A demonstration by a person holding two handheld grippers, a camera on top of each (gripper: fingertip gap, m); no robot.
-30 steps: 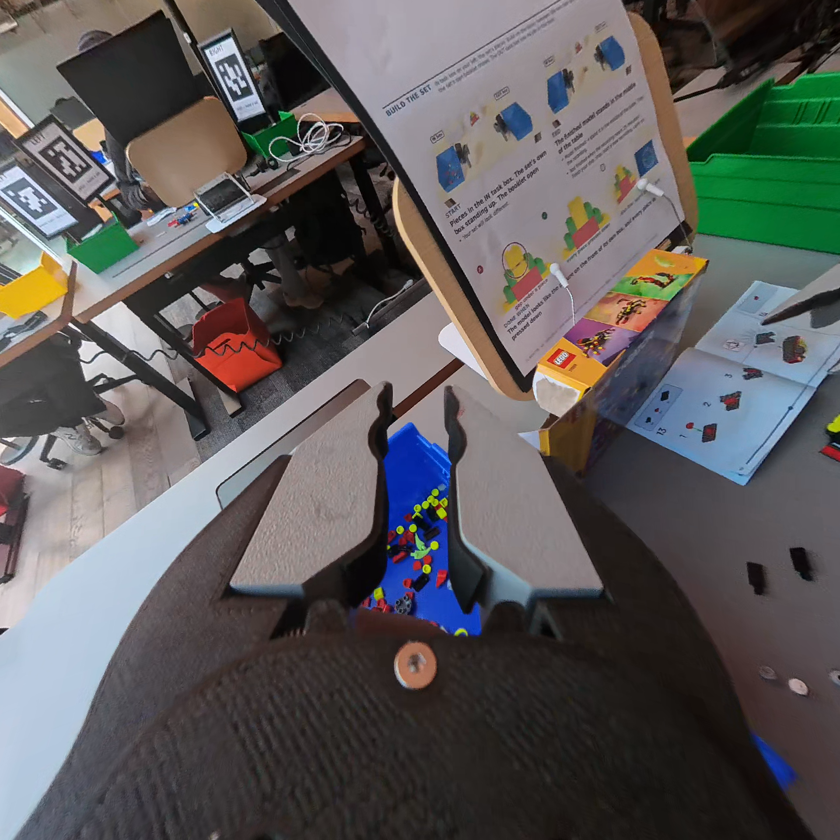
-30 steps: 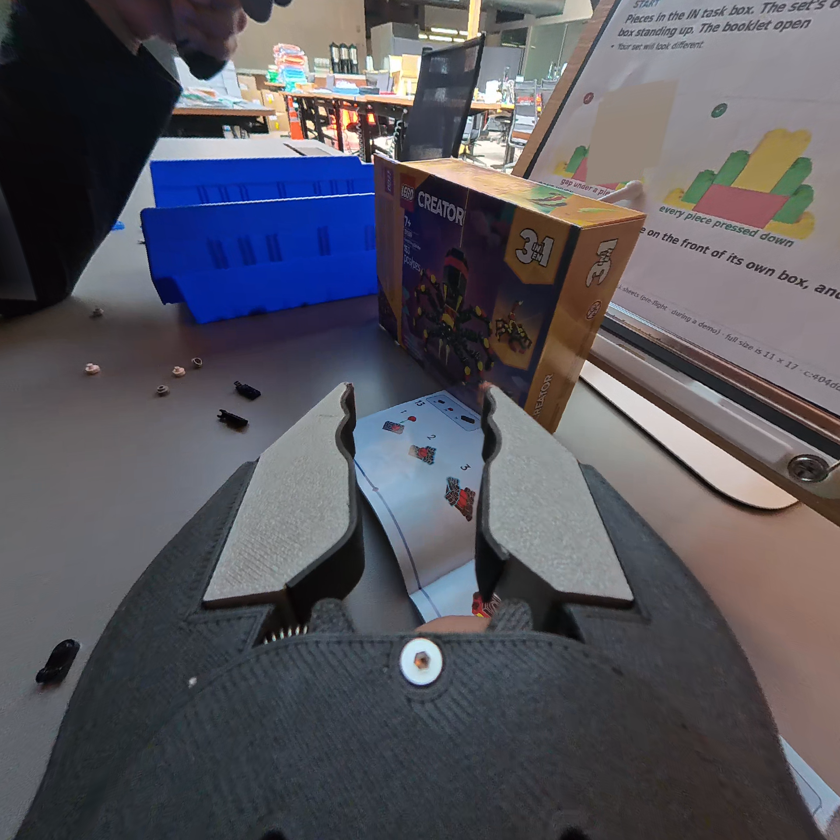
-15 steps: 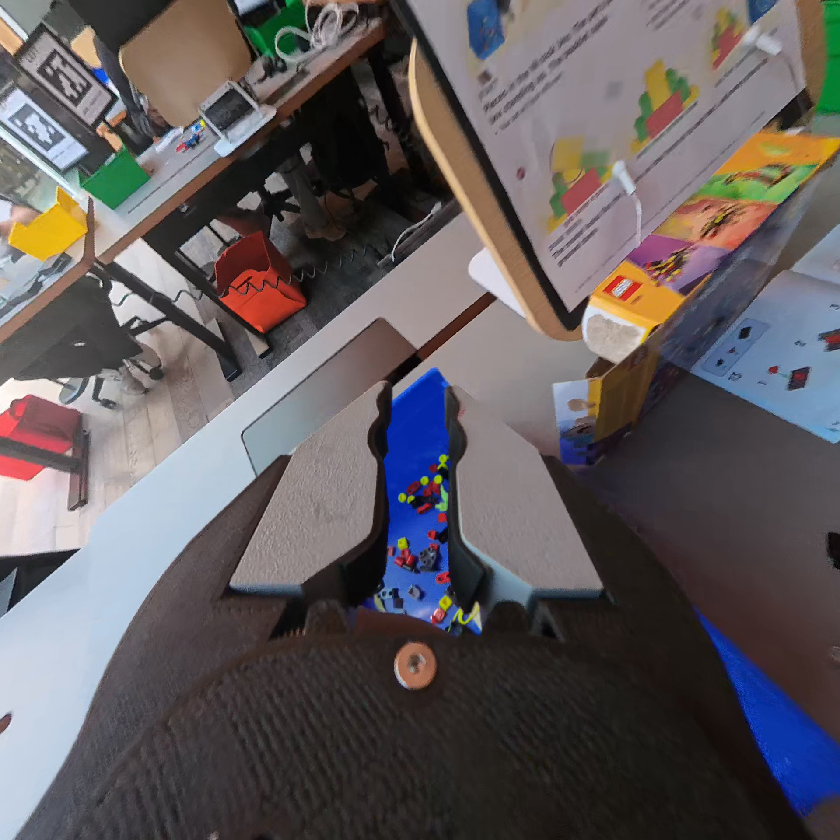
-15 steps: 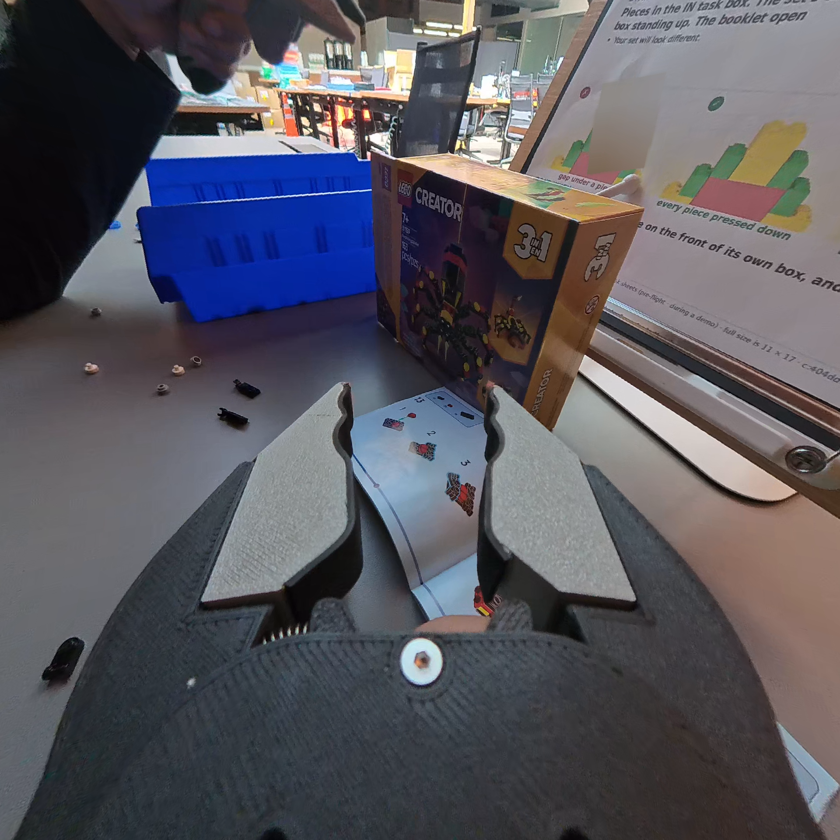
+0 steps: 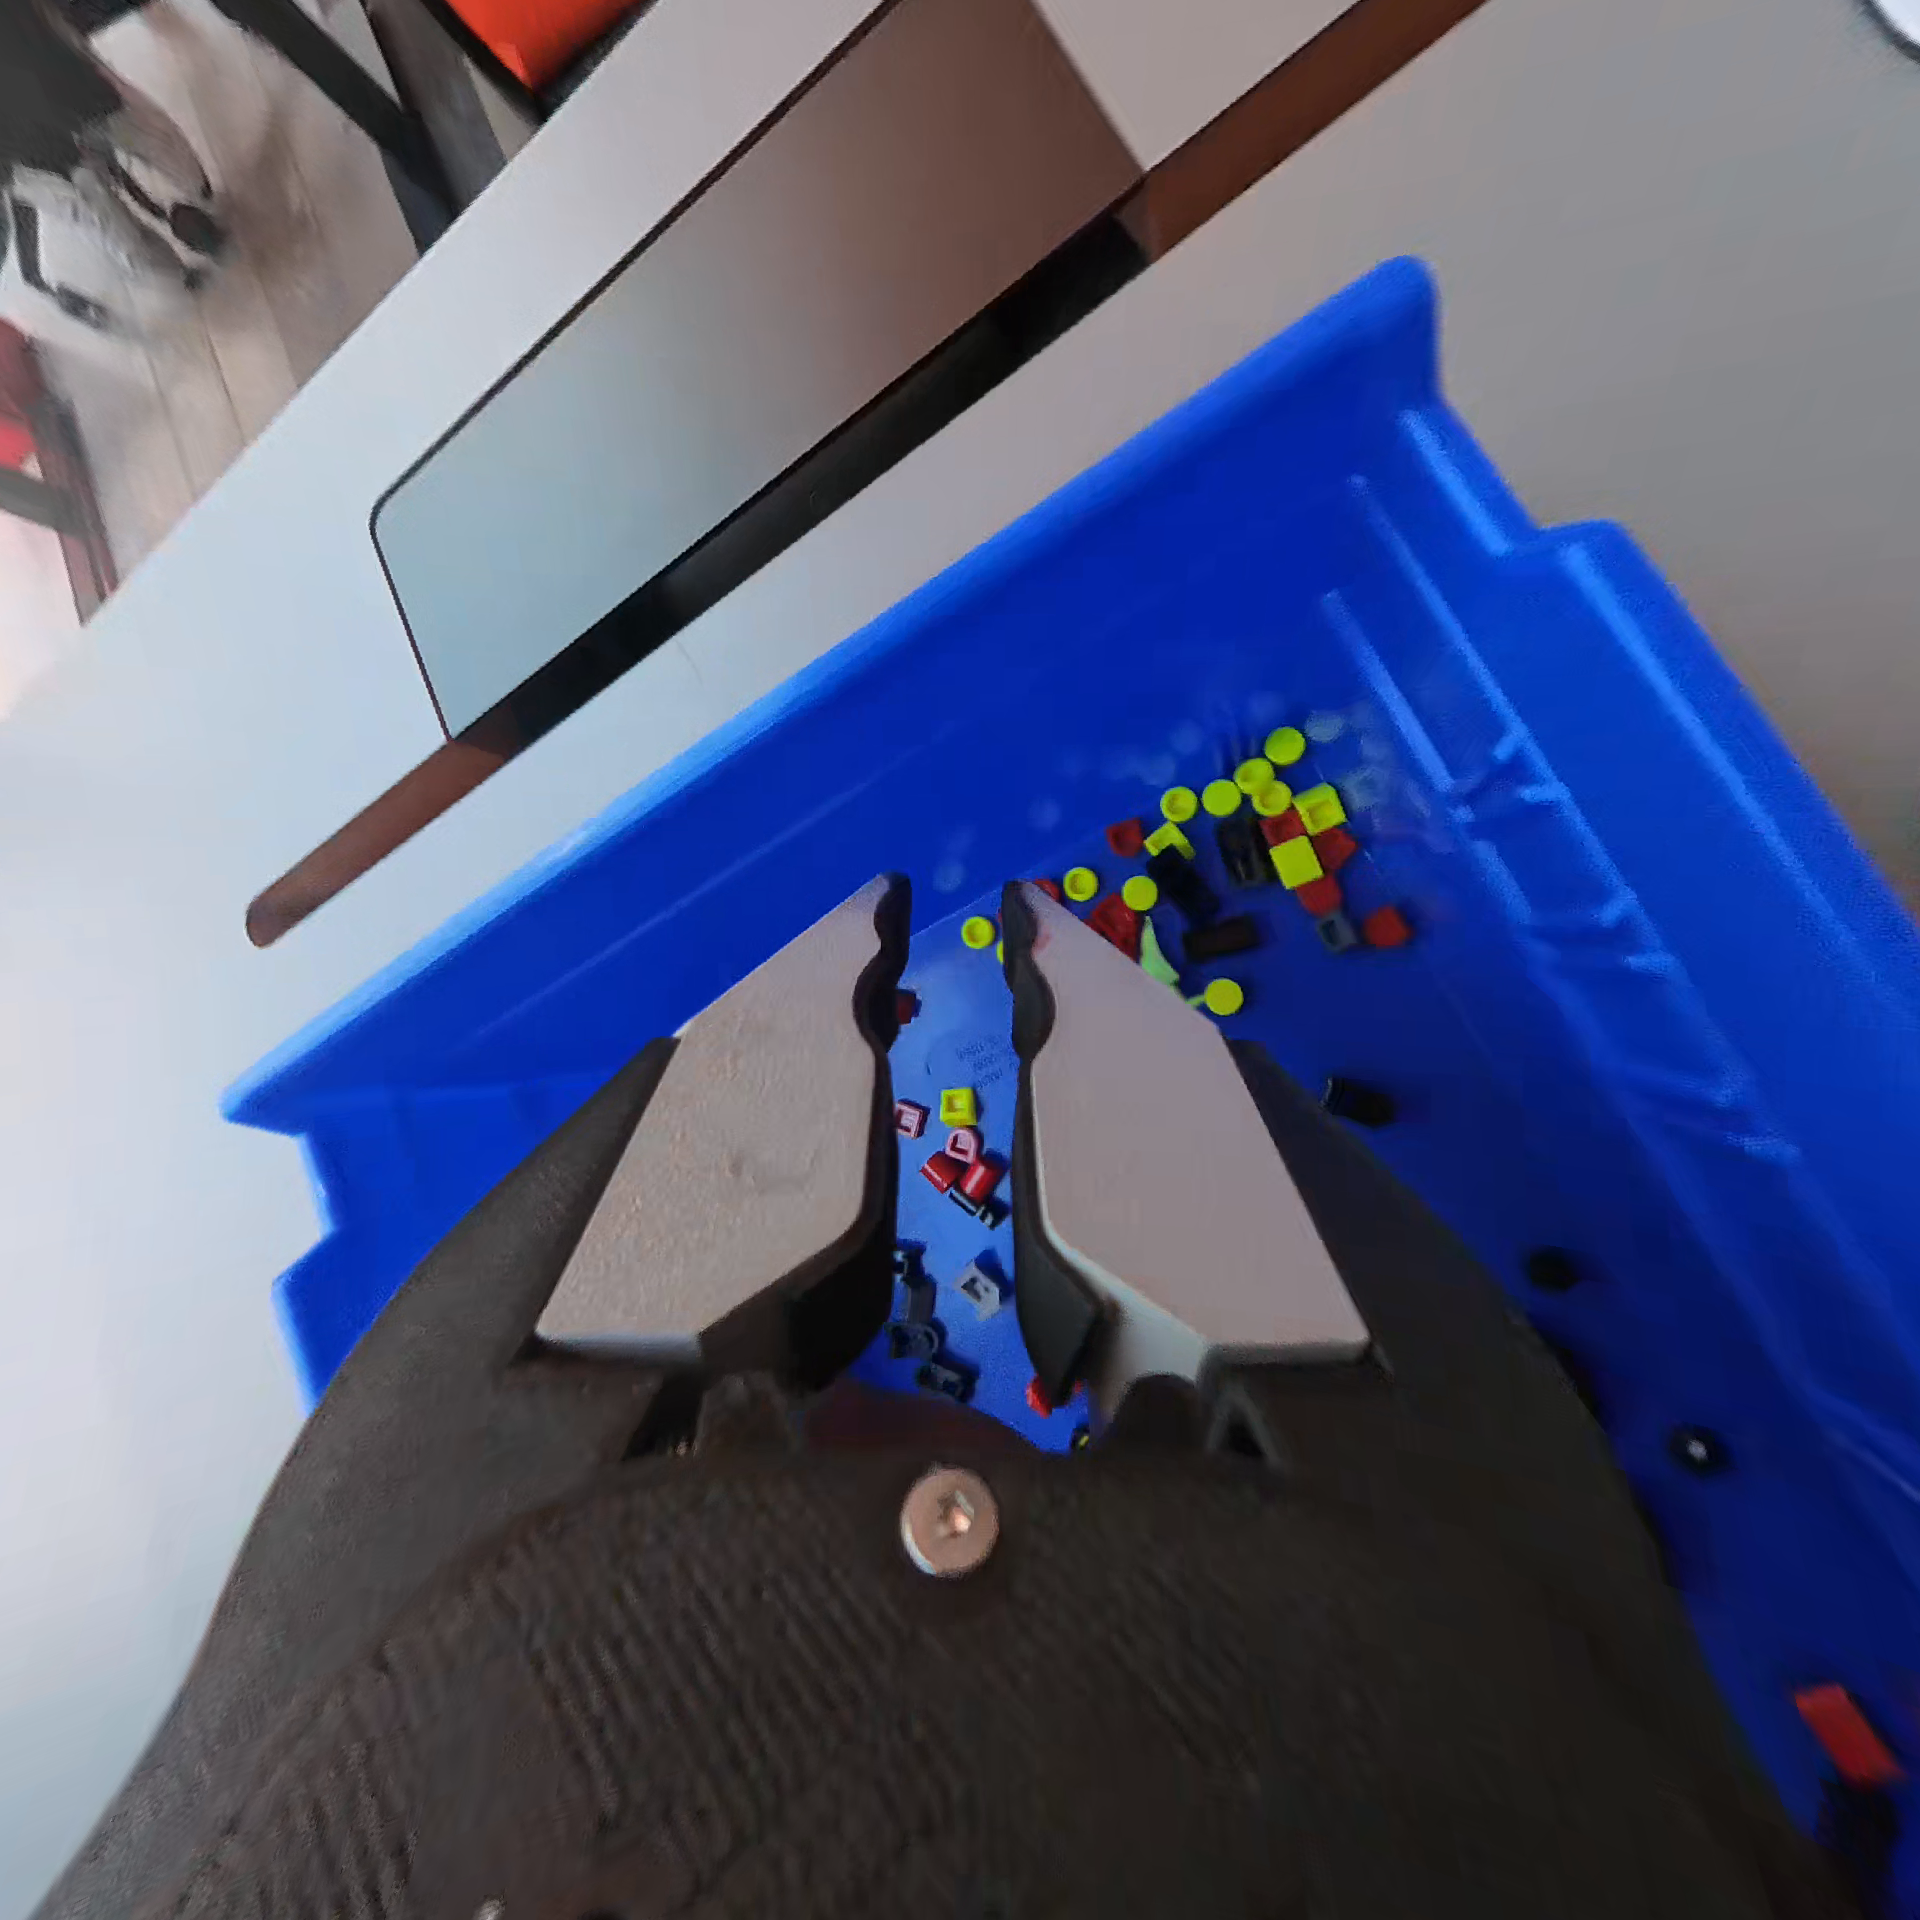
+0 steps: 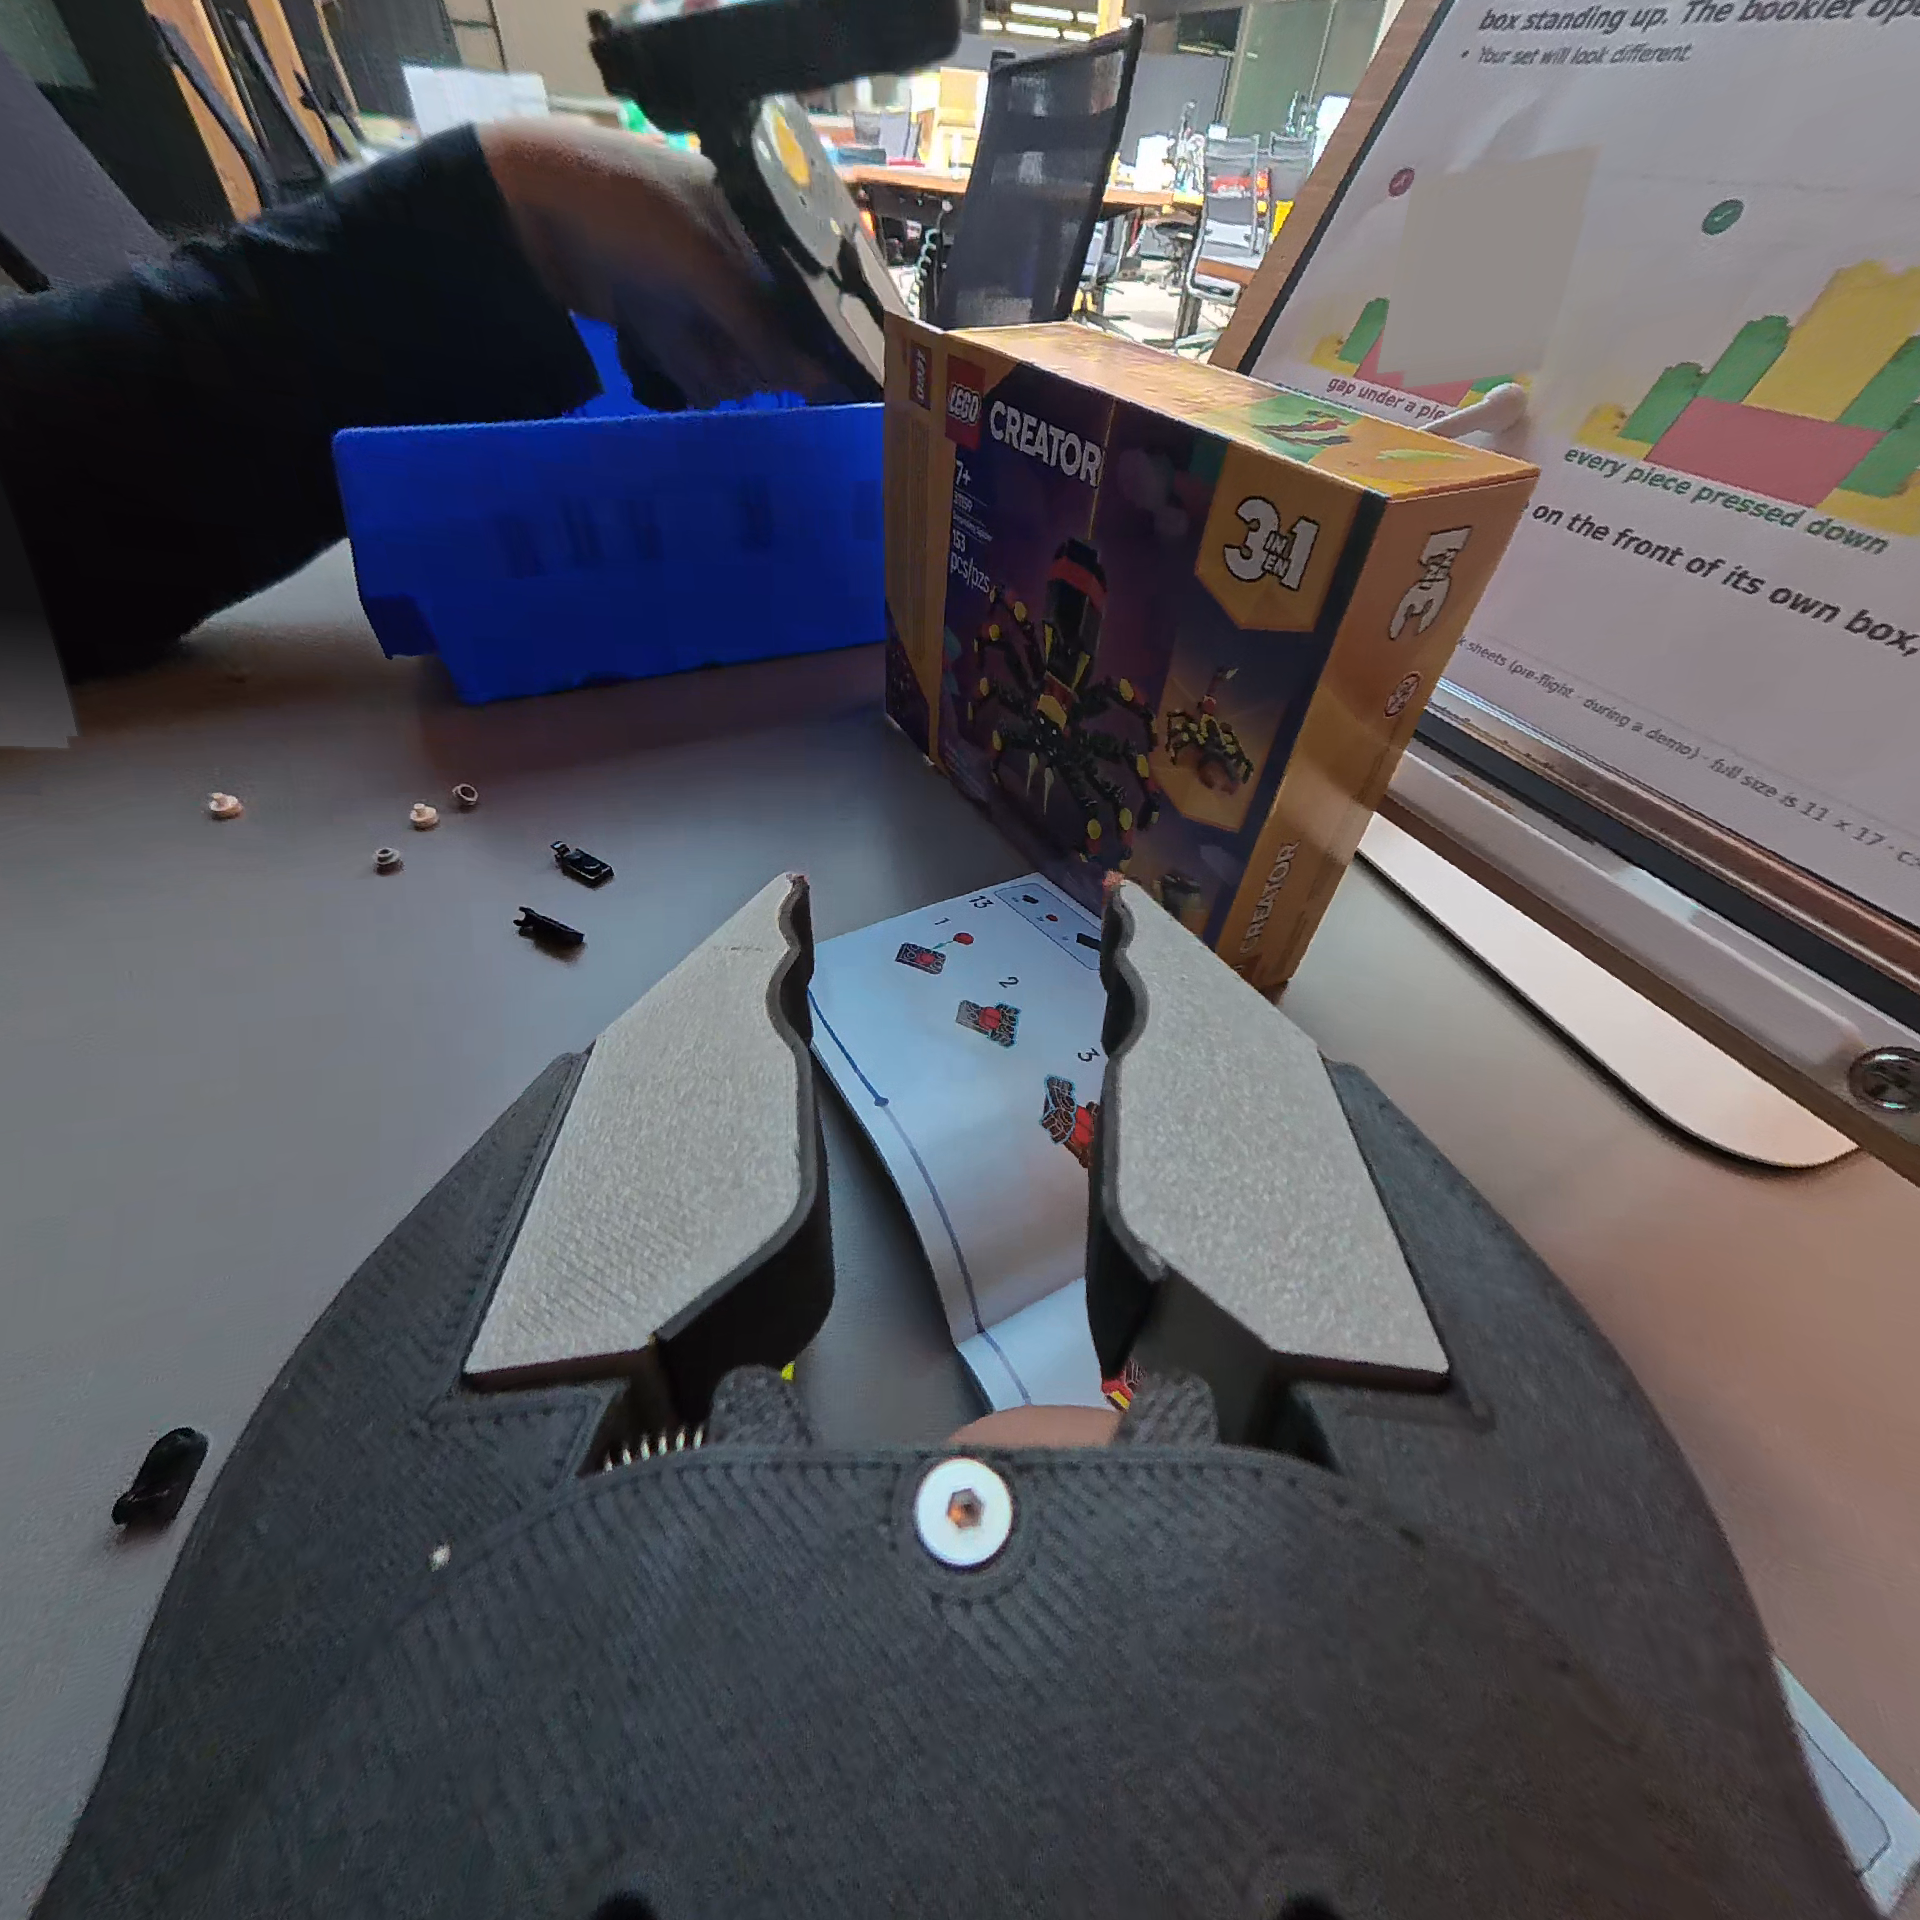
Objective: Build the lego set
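Lego pieces (image 5: 1226, 862): loose red, yellow, black, on floor of blue bin (image 5: 1621, 935). Left gripper (image 5: 954, 902): above them, fingers narrowly apart, empty. Right gripper (image 6: 951, 902): fingers wide apart over open booklet (image 6: 966, 1091), beside set box (image 6: 1164, 644).

A black mesh office chair (image 6: 1049, 156) stands at the top centre of the right wrist view, with more desks (image 6: 1164, 197) and chairs blurred behind it. In the left wrist view's upper left, an orange bin (image 5: 540, 31) sits on the floor (image 5: 156, 343) beyond the counter (image 5: 208, 831).
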